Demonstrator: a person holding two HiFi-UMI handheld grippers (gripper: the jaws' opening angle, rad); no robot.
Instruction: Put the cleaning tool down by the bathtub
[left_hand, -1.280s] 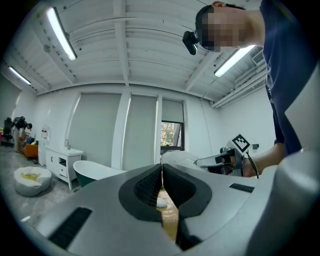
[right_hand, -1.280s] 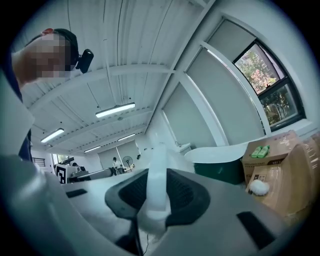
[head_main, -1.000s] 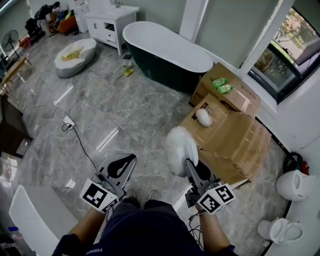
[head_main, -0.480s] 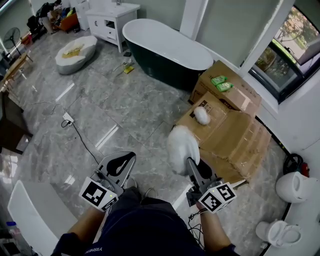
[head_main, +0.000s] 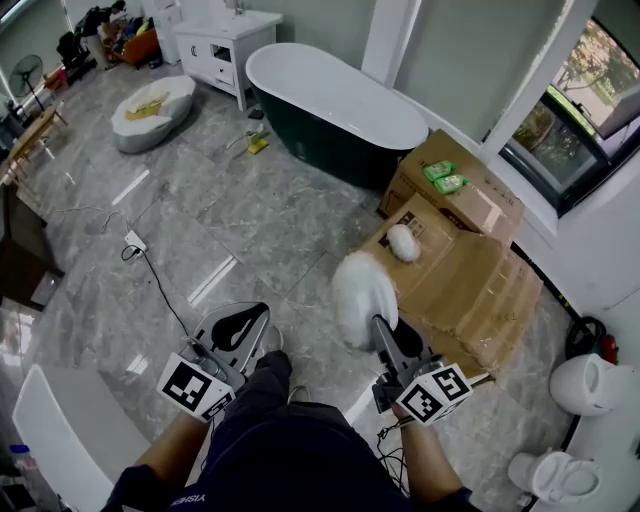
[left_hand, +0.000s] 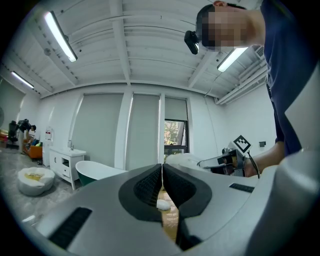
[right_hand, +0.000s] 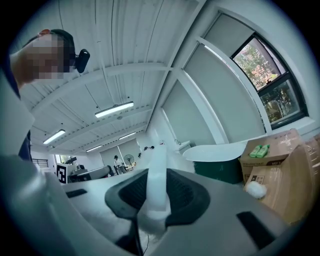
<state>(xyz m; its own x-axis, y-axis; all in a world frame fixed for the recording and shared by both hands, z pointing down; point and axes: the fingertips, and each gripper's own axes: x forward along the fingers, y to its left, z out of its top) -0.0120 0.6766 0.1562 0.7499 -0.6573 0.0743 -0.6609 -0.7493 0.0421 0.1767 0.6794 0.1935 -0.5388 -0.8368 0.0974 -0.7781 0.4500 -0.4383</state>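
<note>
- Two claws, both well short of bathtub (head_main: 330, 140).
- R claw (head_main: 386, 338) pinches cleaning tool (head_main: 362, 293) by its handle; fluffy white head, prob. a duster, toward bathtub.
- L claw (head_main: 246, 322) pressed together, empty.

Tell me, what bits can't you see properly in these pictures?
- Head view: the fluffy white duster has most of its handle hidden by the right tool gripping it.
- Head view: the two green packets on the brown cardboard box are too small to read.
- Head view: the floor behind the dark green bathtub is hidden by the tub itself.
</note>
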